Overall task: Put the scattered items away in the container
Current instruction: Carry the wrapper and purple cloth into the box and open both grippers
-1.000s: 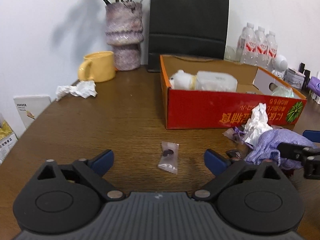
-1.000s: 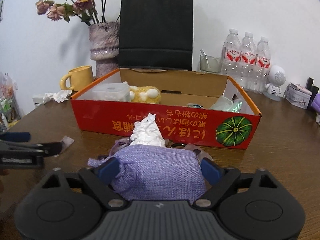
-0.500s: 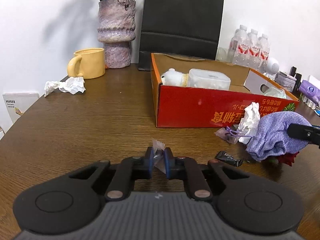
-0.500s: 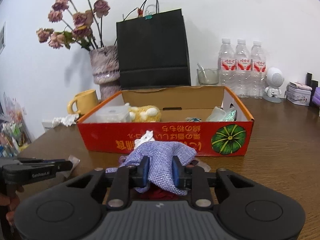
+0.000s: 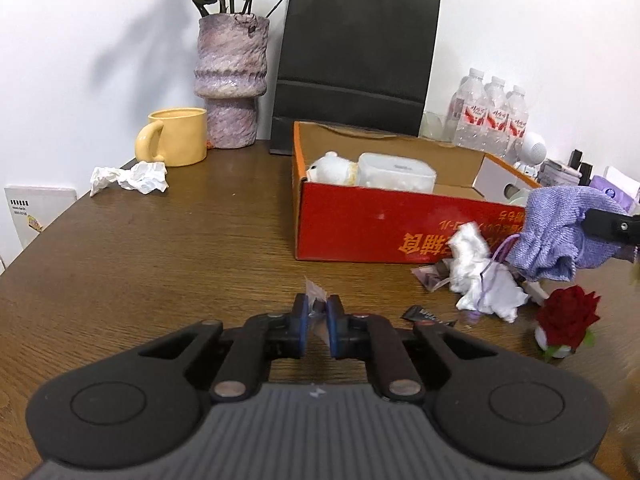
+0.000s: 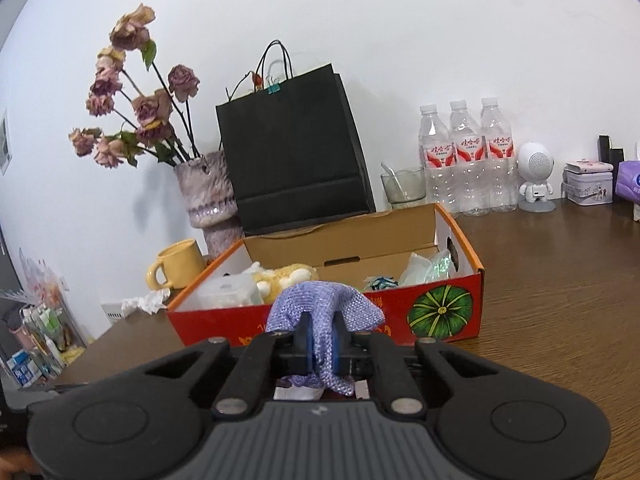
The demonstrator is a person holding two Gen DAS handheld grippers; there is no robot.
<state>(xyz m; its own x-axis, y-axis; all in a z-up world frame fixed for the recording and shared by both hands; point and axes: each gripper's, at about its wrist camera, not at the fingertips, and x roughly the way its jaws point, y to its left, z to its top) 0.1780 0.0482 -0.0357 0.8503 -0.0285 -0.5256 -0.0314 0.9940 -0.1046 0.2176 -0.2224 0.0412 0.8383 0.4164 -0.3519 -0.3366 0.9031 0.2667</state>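
My left gripper is shut on a small clear plastic bag, held above the wooden table in front of the red cardboard box. My right gripper is shut on a purple knitted pouch and holds it lifted, close to the box's front wall. In the left wrist view the pouch hangs at the right. The box holds a plush toy, a clear plastic tub and some wrappers. On the table lie a white crumpled tissue, a red rose and a black sachet.
A yellow mug, a vase of dried flowers and a black paper bag stand behind the box. Another crumpled tissue lies at the left. Water bottles, a glass and a small white robot figure stand at the back right.
Both grippers closed, the left on the small plastic bag and the right on the purple pouch, and both lifted. The pouch rose off the tissue and rose toward the box.
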